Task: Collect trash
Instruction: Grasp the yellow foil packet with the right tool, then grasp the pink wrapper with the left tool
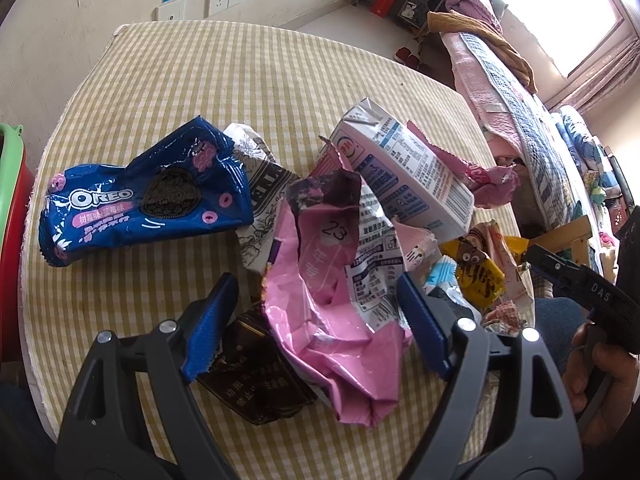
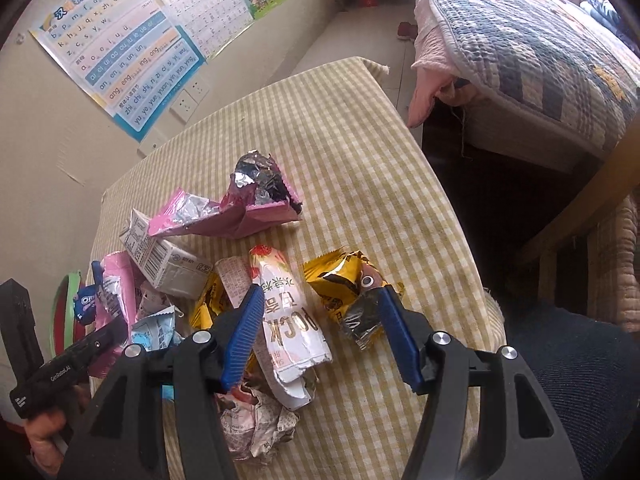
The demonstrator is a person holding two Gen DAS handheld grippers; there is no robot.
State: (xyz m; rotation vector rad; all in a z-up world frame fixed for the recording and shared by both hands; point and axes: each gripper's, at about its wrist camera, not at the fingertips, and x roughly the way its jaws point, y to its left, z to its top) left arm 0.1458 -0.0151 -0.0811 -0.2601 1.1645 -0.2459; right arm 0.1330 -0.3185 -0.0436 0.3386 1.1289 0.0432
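Trash lies piled on a yellow checked table (image 1: 200, 80). In the left wrist view my left gripper (image 1: 316, 320) is open, its blue fingers either side of a crumpled pink bag (image 1: 340, 344). A blue Oreo wrapper (image 1: 148, 196), a white milk carton (image 1: 408, 168), a dark brown packet (image 1: 256, 384) and a yellow wrapper (image 1: 480, 276) lie around it. In the right wrist view my right gripper (image 2: 320, 320) is open above a white Pocky-style wrapper (image 2: 288, 312), beside a yellow wrapper (image 2: 348, 292) and crumpled paper (image 2: 256, 420). A pink foil wrapper (image 2: 248, 208) lies farther off.
A red bin with a green rim (image 1: 12, 200) stands at the table's left edge; it also shows in the right wrist view (image 2: 64, 308). A bed with quilts (image 2: 540, 60) stands to the right. Posters and sockets (image 2: 120, 52) are on the wall behind.
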